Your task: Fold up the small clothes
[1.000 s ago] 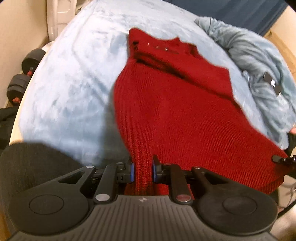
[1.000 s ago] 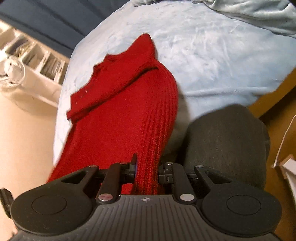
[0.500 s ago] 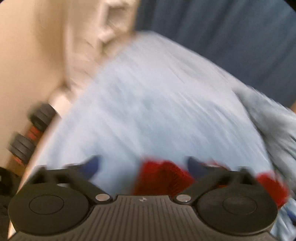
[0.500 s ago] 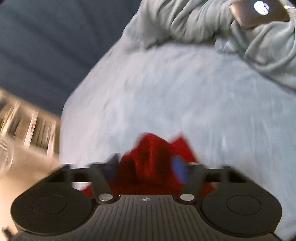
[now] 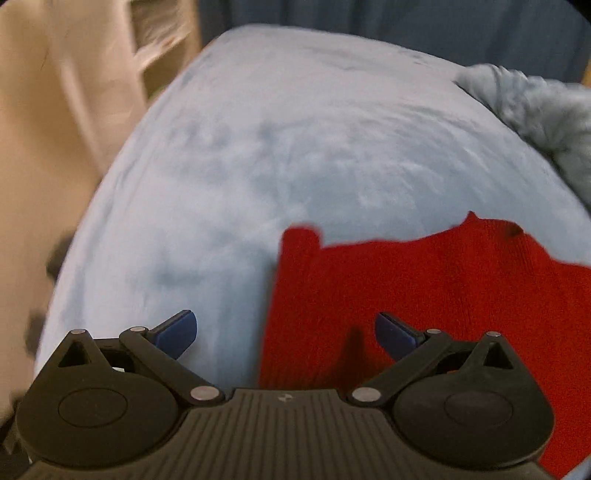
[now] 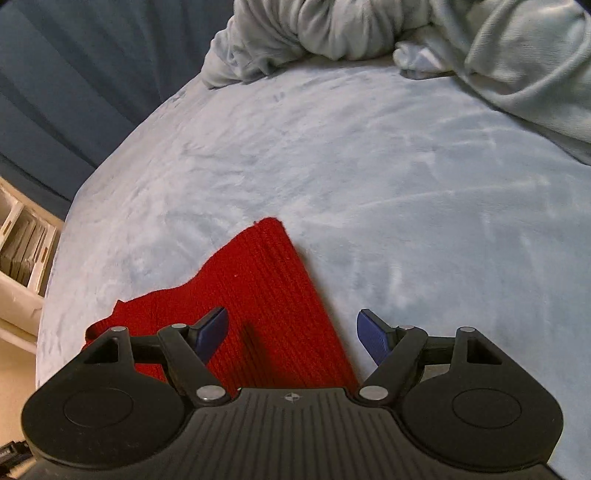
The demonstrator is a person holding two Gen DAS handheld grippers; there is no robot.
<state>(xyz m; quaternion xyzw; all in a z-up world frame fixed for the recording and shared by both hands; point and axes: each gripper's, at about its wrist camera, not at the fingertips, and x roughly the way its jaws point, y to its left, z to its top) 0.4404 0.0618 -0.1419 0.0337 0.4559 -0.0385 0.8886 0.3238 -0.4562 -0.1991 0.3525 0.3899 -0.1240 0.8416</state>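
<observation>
A red knitted sweater (image 5: 424, 291) lies folded on the light blue bed cover (image 5: 295, 147). In the left wrist view its left edge runs below my left gripper (image 5: 286, 330), whose jaws stand wide apart and are closing, with no cloth pinched between the blue pads (image 5: 177, 330). In the right wrist view a corner of the red knitted sweater (image 6: 266, 295) points away from me under my right gripper (image 6: 291, 334). Its jaws are also apart and closing, hovering over the cloth without pressing on it.
A crumpled grey-blue blanket (image 6: 406, 33) is heaped at the far side of the bed, also seen as the blanket (image 5: 535, 110) at the right. A dark blue curtain (image 6: 74, 74) hangs behind. Shelving (image 6: 22, 240) stands left of the bed.
Both grippers let go of the sweater's hem after carrying it forward over the garment. The sweater now lies folded and shorter, and both jaws stand apart.
</observation>
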